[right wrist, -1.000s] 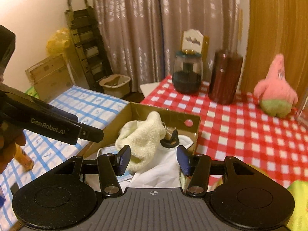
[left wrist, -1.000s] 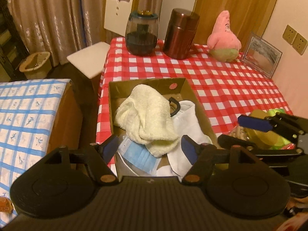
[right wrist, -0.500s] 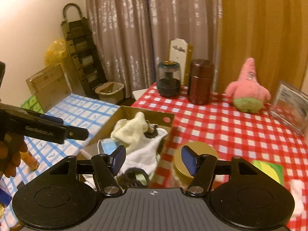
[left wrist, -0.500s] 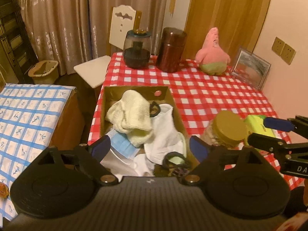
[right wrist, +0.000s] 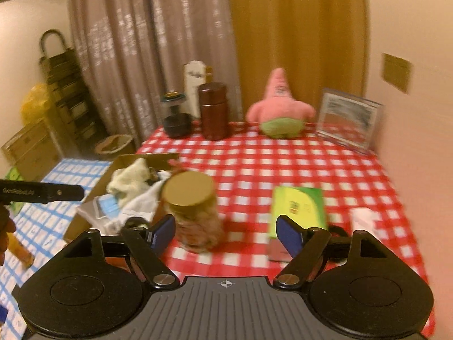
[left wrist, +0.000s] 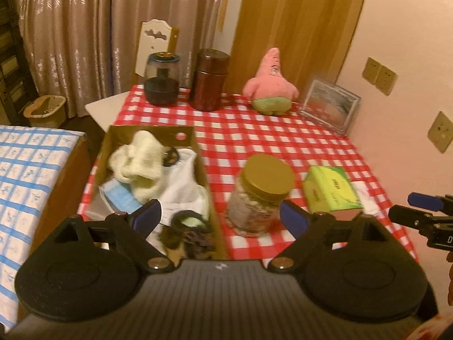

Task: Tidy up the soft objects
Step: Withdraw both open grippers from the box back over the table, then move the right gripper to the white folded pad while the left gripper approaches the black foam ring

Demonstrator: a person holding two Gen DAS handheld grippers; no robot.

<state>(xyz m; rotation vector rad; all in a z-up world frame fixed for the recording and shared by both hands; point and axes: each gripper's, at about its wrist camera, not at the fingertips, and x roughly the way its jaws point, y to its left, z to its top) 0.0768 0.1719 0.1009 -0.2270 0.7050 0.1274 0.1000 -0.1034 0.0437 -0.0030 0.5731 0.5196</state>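
A cardboard box (left wrist: 105, 147) (right wrist: 124, 159) at the table's left edge holds a cream towel (left wrist: 138, 157) (right wrist: 128, 178), white cloth (left wrist: 181, 187), a blue face mask (left wrist: 119, 195) and a black hair tie (left wrist: 170, 155). A pink star plush (left wrist: 270, 85) (right wrist: 280, 107) sits at the far side. A green tissue pack (left wrist: 329, 188) (right wrist: 297, 206) lies at the right. My left gripper (left wrist: 220, 216) is open and empty, above the near table edge. My right gripper (right wrist: 226, 231) is open and empty, also seen at the left wrist view's right edge (left wrist: 419, 212).
A jar with a gold lid (left wrist: 262, 192) (right wrist: 192, 209) stands near the front. A dark glass jar (left wrist: 162, 78), a brown canister (left wrist: 211, 79) and a picture frame (left wrist: 329, 106) line the back of the red checked table (left wrist: 254, 136). A blue checked surface (left wrist: 25, 170) lies left.
Both grippers have pulled back and up from the box and swung right. The jar and tissue pack have come into view. Both stay open and empty.
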